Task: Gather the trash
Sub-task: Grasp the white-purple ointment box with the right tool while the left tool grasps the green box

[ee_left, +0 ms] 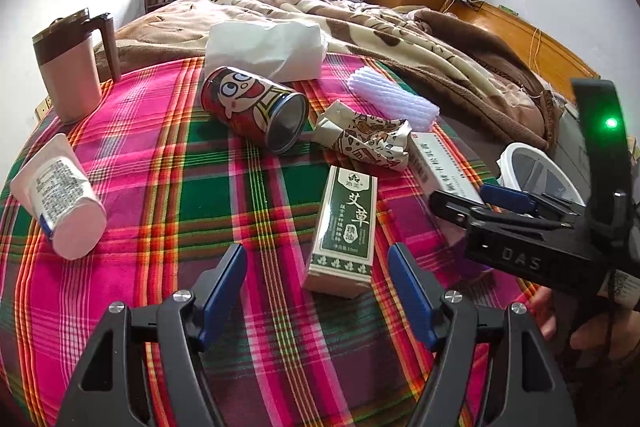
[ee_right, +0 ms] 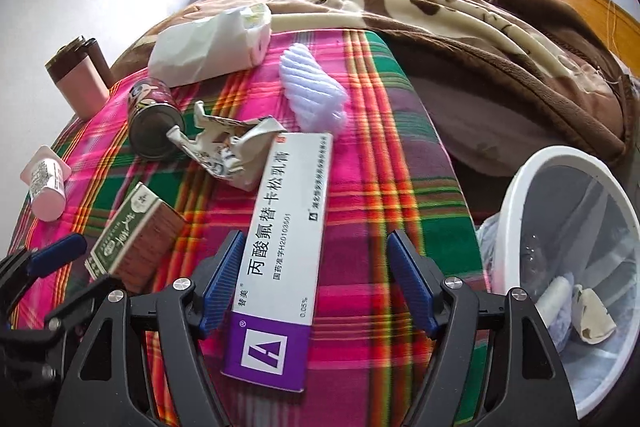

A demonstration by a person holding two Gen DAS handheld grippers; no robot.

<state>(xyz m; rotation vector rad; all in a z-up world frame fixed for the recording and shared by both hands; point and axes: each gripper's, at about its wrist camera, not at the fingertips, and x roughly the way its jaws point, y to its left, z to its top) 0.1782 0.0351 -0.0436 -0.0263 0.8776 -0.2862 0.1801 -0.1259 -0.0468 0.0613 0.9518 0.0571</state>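
My right gripper (ee_right: 314, 281) is spread wide, its blue pads either side of the white-and-purple ointment box (ee_right: 280, 251) at the lower centre of the right wrist frame — the left pad just beside the box's edge, the right pad apart from it. My left gripper (ee_left: 316, 293) is also released, grasping nothing, with the green herbal box (ee_left: 344, 231) lying just ahead between its fingers. On the plaid blanket (ee_left: 168, 155), mid-frame, sit the tipped red can (ee_left: 252, 107), the crumpled printed wrapper (ee_left: 364, 137) and the white foam sleeve (ee_left: 394, 101). The pink tube (ee_left: 60, 195) lies at left, the lidded mug (ee_left: 74, 63) stands upper left. The white bin (ee_right: 568, 267) — lower right in the right wrist frame — holds a few scraps.
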